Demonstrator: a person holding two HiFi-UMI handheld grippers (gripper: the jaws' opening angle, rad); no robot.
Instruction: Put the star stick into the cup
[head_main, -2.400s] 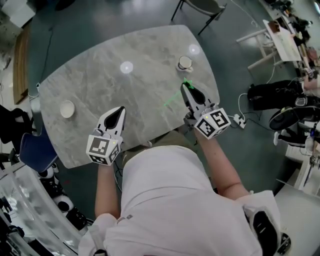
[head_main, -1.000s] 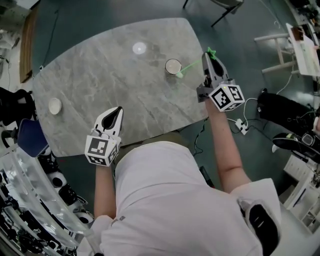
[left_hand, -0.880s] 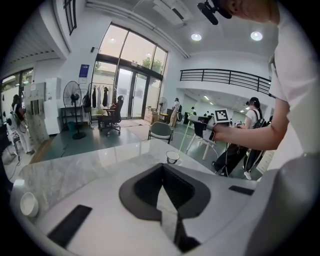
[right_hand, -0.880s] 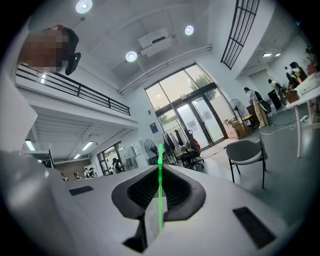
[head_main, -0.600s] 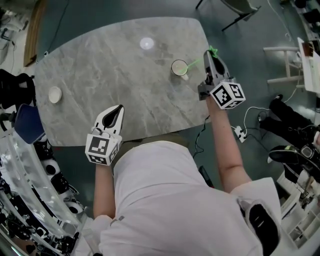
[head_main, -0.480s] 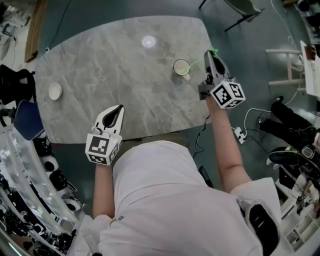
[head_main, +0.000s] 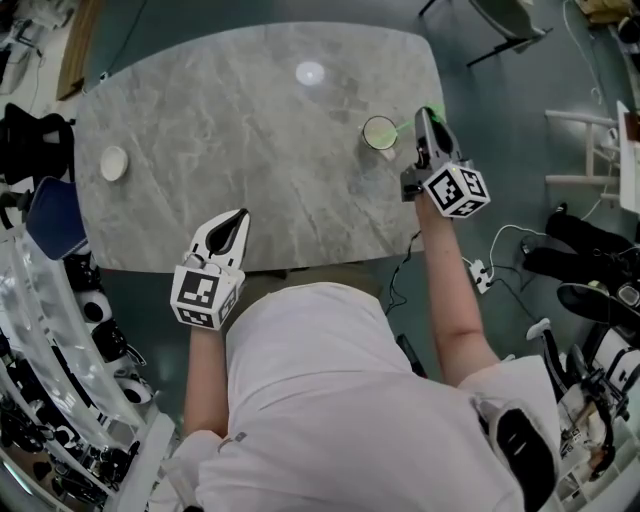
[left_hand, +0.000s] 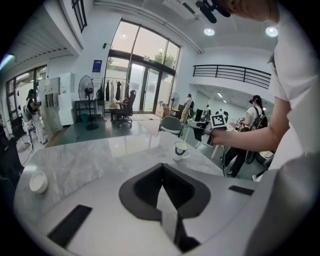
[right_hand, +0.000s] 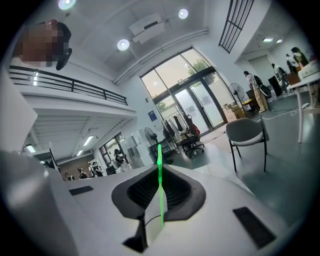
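Note:
A white cup (head_main: 380, 132) stands on the grey marble table (head_main: 230, 120) near its right edge; in the left gripper view the cup (left_hand: 180, 148) is far ahead. My right gripper (head_main: 424, 116) hovers just right of the cup, shut on the thin green star stick (head_main: 404, 126). The stick slants from the jaws to the cup's right rim; whether its end is inside I cannot tell. In the right gripper view the star stick (right_hand: 160, 185) stands upright between the closed jaws of the right gripper (right_hand: 158, 220). My left gripper (head_main: 238, 219) is shut and empty near the table's front edge.
A small white dish (head_main: 114, 162) sits near the table's left end, also seen as the dish (left_hand: 37, 182) in the left gripper view. A bright lamp reflection (head_main: 310, 72) lies on the far part of the table. Cables (head_main: 480, 268) lie on the floor at the right.
My right gripper has carried the star stick from the table's near middle to the cup's right side, bringing the stick's end to the rim. The left gripper has stayed put.

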